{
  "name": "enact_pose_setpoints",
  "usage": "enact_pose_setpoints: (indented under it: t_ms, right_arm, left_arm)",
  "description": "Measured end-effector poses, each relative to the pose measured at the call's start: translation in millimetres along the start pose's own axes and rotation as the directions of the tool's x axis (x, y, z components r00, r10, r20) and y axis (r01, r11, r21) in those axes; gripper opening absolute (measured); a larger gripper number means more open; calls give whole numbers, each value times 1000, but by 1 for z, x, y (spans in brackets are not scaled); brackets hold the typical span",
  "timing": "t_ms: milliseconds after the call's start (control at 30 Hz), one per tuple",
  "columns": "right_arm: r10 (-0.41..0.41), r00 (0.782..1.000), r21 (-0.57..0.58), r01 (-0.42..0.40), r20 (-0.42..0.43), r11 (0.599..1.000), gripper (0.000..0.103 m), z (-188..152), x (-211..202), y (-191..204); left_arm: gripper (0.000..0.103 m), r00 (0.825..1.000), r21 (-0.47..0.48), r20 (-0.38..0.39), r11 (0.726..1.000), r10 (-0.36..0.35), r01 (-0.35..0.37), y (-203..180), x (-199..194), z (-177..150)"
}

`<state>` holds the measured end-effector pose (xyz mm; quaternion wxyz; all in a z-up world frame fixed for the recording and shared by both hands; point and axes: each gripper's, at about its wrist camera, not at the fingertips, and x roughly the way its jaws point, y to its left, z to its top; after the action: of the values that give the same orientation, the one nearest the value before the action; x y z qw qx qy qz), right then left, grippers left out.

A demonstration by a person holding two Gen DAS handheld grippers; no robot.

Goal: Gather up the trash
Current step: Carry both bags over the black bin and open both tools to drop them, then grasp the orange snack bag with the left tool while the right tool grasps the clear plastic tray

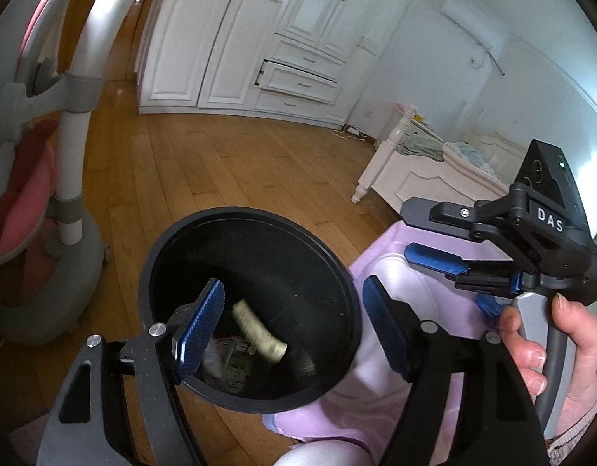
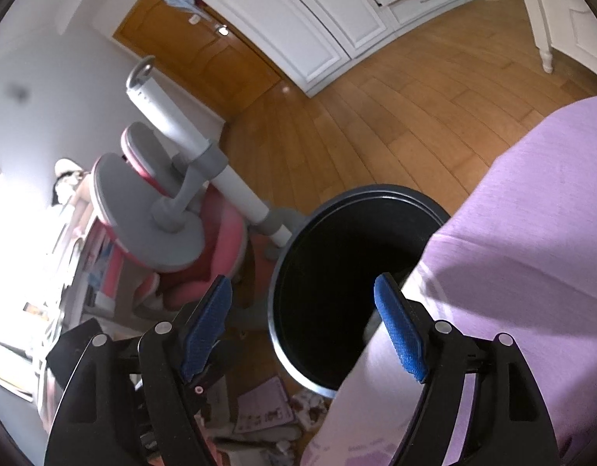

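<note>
Bin (image 1: 337, 272) mouth open; chair (image 2: 174, 225), purple cloth (image 2: 531, 213) seemingly flank it.

one black bin (image 1: 337, 283) on the floor; one pale cylindrical roll (image 1: 259, 332) inside it; one pink chair (image 2: 205, 240); two grippers, left (image 1: 294, 326) and right (image 2: 306, 326); one white wardrobe (image 1: 259, 39)

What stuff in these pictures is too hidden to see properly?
- Bin bottom: right wrist view, all dark shadow.
- Crumpled trash beside the pale roll: left wrist view, partly behind the left gripper finger; what it is stays unclear.
- Floor litter: right wrist view, blurry, cut off by gripper arms.
</note>
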<state>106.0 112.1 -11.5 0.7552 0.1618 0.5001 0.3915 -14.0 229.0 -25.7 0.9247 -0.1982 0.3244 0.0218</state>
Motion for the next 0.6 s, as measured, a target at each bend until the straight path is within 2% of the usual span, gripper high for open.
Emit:
enact_pose_setpoints:
  t_ms: [300,600]
  right_arm:
    - [-12,998,-44,14,54,999,76,-13,-39,-2]
    - [-101,986,-89,113,133,990,76,-34,-97,-20]
  left_arm:
    - [74,997,77,-4,994,-72,72,-45,-10,-3]
    - [74,986,159,-70,974,-151,161,-93,-7,-20]
